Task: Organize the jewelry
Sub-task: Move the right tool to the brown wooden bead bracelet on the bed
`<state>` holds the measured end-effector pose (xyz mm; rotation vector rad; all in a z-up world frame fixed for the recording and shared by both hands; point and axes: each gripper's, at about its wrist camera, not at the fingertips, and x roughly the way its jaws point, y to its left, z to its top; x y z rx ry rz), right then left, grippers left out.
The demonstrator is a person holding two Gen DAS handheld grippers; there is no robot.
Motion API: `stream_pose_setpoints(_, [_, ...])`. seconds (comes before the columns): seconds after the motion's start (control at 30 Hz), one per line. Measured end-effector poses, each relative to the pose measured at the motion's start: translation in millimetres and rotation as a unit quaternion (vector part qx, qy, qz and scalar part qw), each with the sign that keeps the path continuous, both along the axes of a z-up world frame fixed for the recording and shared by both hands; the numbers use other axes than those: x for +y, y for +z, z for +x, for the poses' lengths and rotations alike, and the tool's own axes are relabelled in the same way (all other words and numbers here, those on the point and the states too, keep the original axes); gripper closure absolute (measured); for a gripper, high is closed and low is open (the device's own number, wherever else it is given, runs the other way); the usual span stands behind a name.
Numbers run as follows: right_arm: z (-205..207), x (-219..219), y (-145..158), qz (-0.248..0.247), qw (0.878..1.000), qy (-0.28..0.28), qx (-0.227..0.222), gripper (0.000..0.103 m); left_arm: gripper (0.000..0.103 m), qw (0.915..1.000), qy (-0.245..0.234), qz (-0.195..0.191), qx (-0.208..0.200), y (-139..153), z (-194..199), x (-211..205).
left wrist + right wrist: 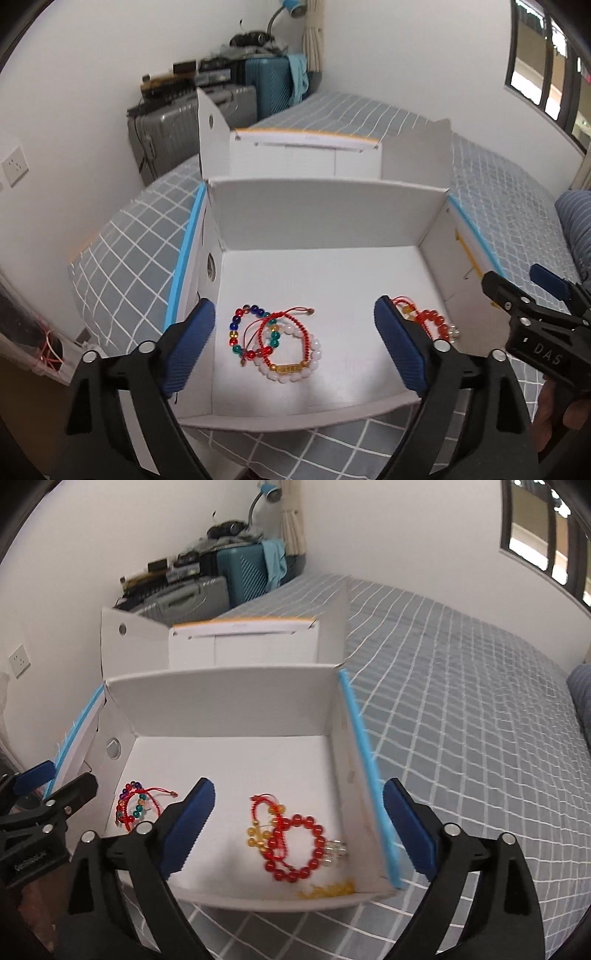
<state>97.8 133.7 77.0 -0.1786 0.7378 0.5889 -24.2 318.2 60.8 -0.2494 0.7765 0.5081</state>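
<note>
An open white box stands on a grey checked bed. On its floor at the left lie a multicoloured bead bracelet, a red cord bracelet and a white bead bracelet with a gold bar, tangled together. At the right lie a red bead bracelet, partly hidden in the left wrist view, and amber beads. My left gripper is open and empty above the left pile. My right gripper is open and empty above the red bracelet.
The box lid stands up behind the box. Suitcases and clutter stand in the far corner. The bed stretches to the right, with a striped pillow. The right gripper also shows in the left wrist view.
</note>
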Motion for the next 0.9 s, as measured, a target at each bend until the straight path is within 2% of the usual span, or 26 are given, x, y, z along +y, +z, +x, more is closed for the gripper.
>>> stream_pose_setpoints(0.1, [-3,-24,5,0.008,1.000,-0.013,-0.007,0.010,0.008,0.9999,-0.002,0.003,-0.013,4,-5,-12])
stream_pose_setpoints(0.27, [-8,-66,6,0.011,0.999,-0.036,-0.018,0.009,0.006,0.9994,-0.023,0.011,-0.025,5,-5,-40])
stream_pose_setpoints(0.4, [-12,-112,-6,0.005,0.998,-0.060,-0.017,0.009,0.006,0.9979,-0.055,0.014,-0.032,3,-3,-70])
stream_pose_setpoints(0.57, [-20,-181,-37,-0.001,0.994,-0.108,0.005,0.009,0.006,0.9931,-0.110,0.015,-0.037,-5,-6,-110])
stream_pose_setpoints(0.7, [-27,-229,-71,-0.017,0.989,-0.140,0.036,0.009,0.006,0.9878,-0.153,0.011,-0.025,-24,-3,-144])
stream_pose_setpoints(0.9, [-37,-270,-105,-0.033,0.983,-0.169,0.065,0.009,0.006,0.9822,-0.187,-0.003,-0.011,-51,-4,-180])
